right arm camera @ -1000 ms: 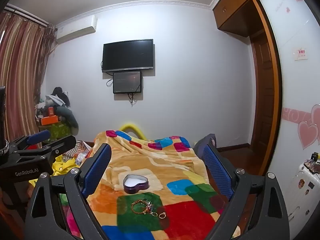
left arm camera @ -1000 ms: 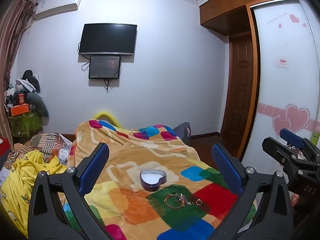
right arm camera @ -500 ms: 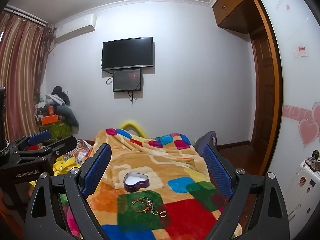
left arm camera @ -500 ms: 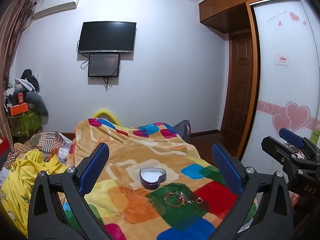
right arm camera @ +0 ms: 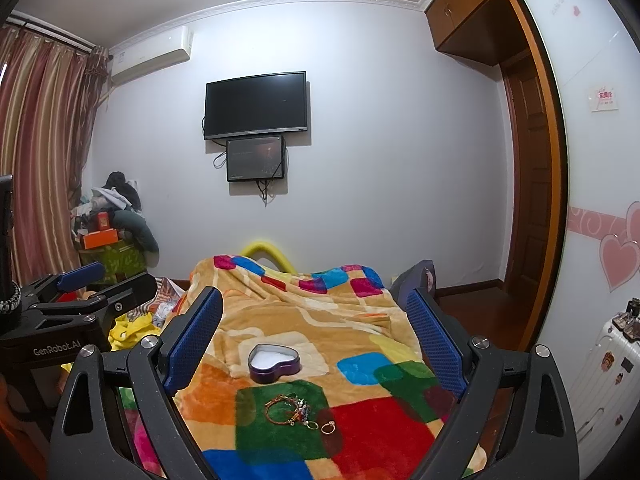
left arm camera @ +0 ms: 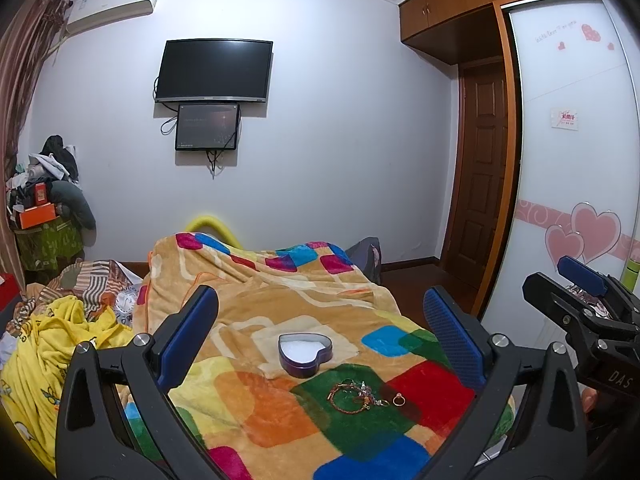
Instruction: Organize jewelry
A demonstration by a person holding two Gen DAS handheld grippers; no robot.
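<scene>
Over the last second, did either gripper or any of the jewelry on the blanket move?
Almost nothing changed. Both views drift slightly, so the hands shifted a little. The left gripper and right gripper remain open and empty. The heart-shaped box, the bracelet and the ring lie where they were on the blanket.

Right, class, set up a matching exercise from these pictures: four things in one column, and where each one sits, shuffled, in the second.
Things:
1 heart-shaped box
2 bracelet
3 ring
4 television

Places:
A on the wall
B on the green patch of the blanket
C at the edge of the red patch
D on the cream patch, beyond the jewelry

Pairs: 1-D, 2-B, 3-C, 4-A
</scene>
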